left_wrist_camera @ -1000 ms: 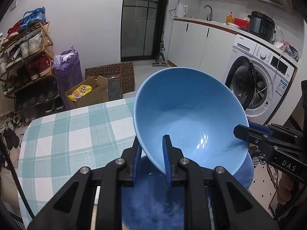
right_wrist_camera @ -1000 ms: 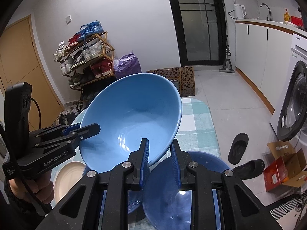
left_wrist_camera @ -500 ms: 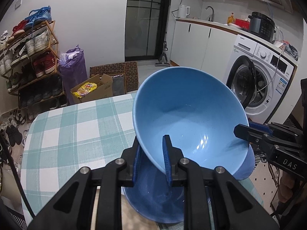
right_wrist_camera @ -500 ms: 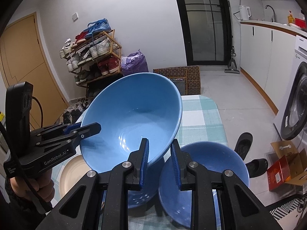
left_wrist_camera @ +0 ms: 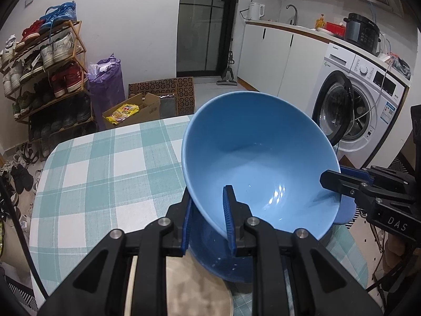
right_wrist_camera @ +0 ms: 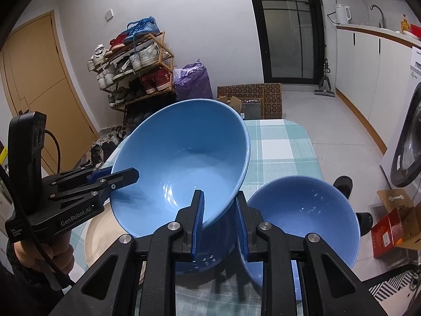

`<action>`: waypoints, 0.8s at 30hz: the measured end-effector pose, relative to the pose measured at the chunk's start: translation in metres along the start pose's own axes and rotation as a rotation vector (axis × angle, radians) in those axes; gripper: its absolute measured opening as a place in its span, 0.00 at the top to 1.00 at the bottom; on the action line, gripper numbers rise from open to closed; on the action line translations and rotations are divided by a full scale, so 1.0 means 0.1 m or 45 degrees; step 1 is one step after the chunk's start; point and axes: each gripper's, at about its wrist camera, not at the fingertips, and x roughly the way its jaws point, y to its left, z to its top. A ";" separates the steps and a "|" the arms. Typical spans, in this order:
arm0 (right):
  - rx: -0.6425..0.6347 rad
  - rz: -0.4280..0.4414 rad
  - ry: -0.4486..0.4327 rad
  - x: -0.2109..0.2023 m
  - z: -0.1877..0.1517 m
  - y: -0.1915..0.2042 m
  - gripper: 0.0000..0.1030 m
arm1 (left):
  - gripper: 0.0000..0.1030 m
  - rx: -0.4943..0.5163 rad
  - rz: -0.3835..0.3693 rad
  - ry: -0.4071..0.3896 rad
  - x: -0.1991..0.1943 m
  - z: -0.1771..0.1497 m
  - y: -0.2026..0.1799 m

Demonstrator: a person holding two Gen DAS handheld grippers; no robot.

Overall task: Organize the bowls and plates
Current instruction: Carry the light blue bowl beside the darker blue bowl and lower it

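A large light-blue bowl hangs tilted over the checked table. My left gripper is shut on its near rim, one finger inside and one outside. My right gripper is shut on the opposite rim in the same way. Each gripper also shows in the other's view: the right gripper and the left gripper. Directly beneath the held bowl stands a second blue bowl. A third blue bowl sits to its right. A beige plate lies on the left.
The table's right edge drops to a tiled floor with black slippers. A washing machine stands to the right. A shoe rack, a purple bag and a cardboard box stand beyond the far edge.
Both grippers have carried the tilted bowl together across the table and slightly down. The beige plate has come into view under the left gripper. The right-hand bowl now shows more fully.
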 end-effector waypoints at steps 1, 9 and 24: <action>0.000 0.003 0.005 0.02 0.00 0.00 0.78 | 0.81 0.000 0.002 0.003 0.00 -0.02 0.00; -0.003 0.013 0.043 0.15 -0.13 0.05 0.78 | 0.81 -0.005 -0.002 0.040 0.06 -0.17 0.06; -0.043 -0.003 0.097 0.29 -0.32 0.12 0.78 | 0.81 0.007 0.009 0.082 0.13 -0.34 0.07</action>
